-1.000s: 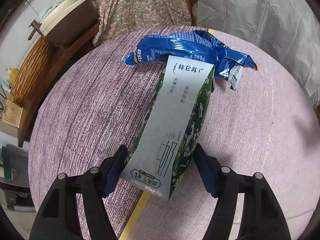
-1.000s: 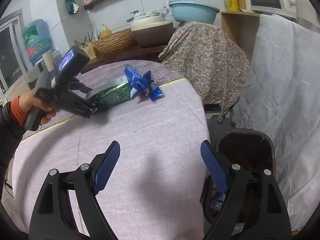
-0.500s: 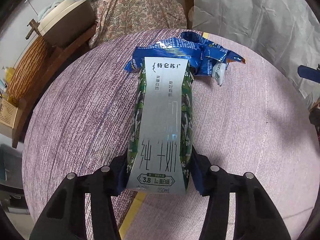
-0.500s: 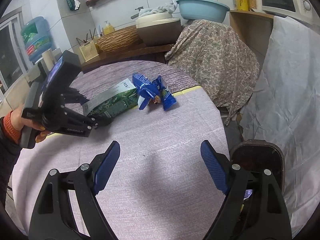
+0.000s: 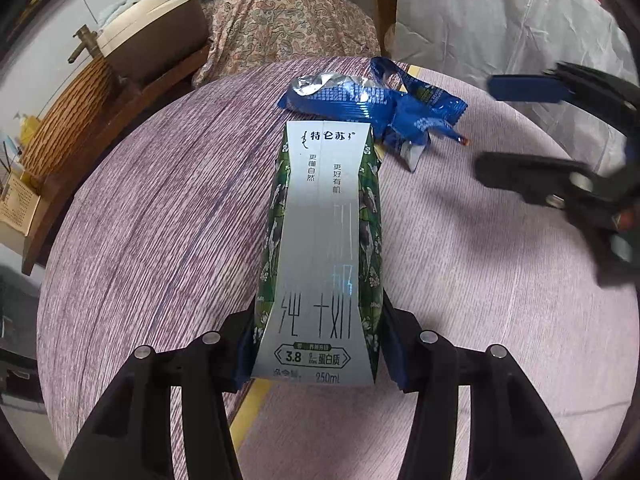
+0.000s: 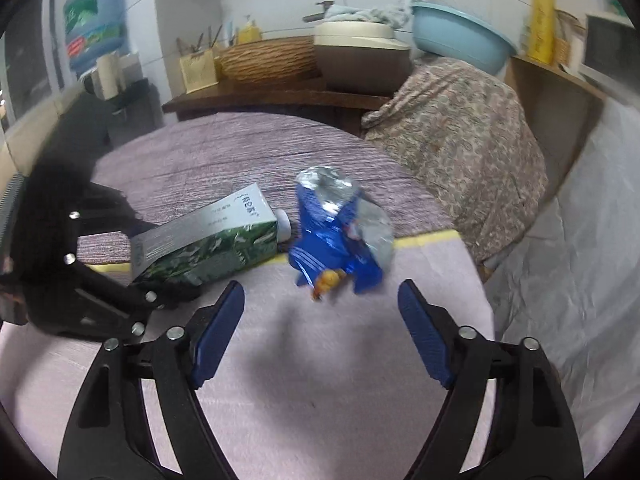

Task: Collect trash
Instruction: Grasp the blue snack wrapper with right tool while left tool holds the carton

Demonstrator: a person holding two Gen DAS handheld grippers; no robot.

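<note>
A green and silver 250 mL milk carton [image 5: 324, 240] lies on the round table. My left gripper [image 5: 318, 356] is shut on its near end, both pads pressing its sides. The carton also shows in the right wrist view [image 6: 208, 240]. A crumpled blue snack wrapper [image 5: 384, 104] lies just past the carton's far end. In the right wrist view the wrapper [image 6: 340, 236] sits just ahead of my right gripper [image 6: 320, 332], which is open and empty. The right gripper also shows in the left wrist view [image 5: 524, 128].
The table has a purple woven cloth [image 5: 160, 220] with a yellow strip [image 6: 428, 238]. Behind it stand a paisley-covered object [image 6: 460, 120], a wooden shelf with a basket [image 6: 264, 60], a pot and a blue basin [image 6: 460, 36]. White plastic sheeting [image 6: 580, 220] hangs at the right.
My left gripper closed onto the milk carton. My right gripper moved forward across the table until the blue wrapper lies just ahead of its open fingers.
</note>
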